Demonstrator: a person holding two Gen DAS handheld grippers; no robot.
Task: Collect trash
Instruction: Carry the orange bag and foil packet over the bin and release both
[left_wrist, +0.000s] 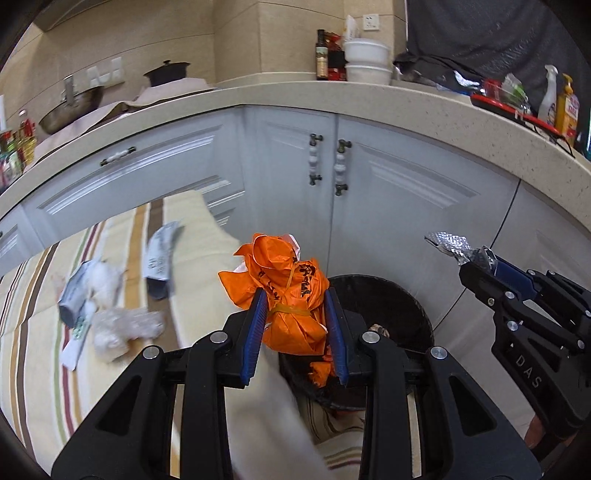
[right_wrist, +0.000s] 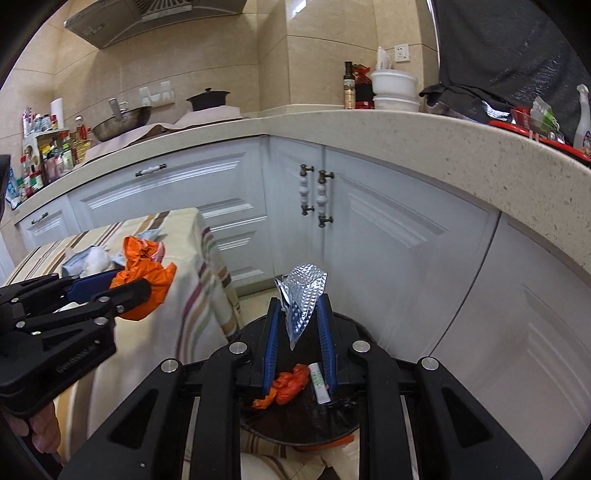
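My left gripper (left_wrist: 295, 299) is shut on a tied orange plastic bag (left_wrist: 286, 295) and holds it at the near rim of the black trash bin (left_wrist: 406, 306); it also shows in the right wrist view (right_wrist: 144, 280). My right gripper (right_wrist: 299, 306) is shut on a crumpled silver foil wrapper (right_wrist: 303, 295) above the trash bin (right_wrist: 299, 421); the wrapper also shows in the left wrist view (left_wrist: 448, 245). Inside the bin lie an orange scrap (right_wrist: 290, 382) and a white tube (right_wrist: 319, 382).
A table with a striped cloth (left_wrist: 37, 332) stands left of the bin and bears crumpled paper, a grey packet (left_wrist: 160, 258) and clear plastic wrap (left_wrist: 122, 326). White cabinets (left_wrist: 280, 166) and a countertop (left_wrist: 332, 92) with bottles and bowls lie behind.
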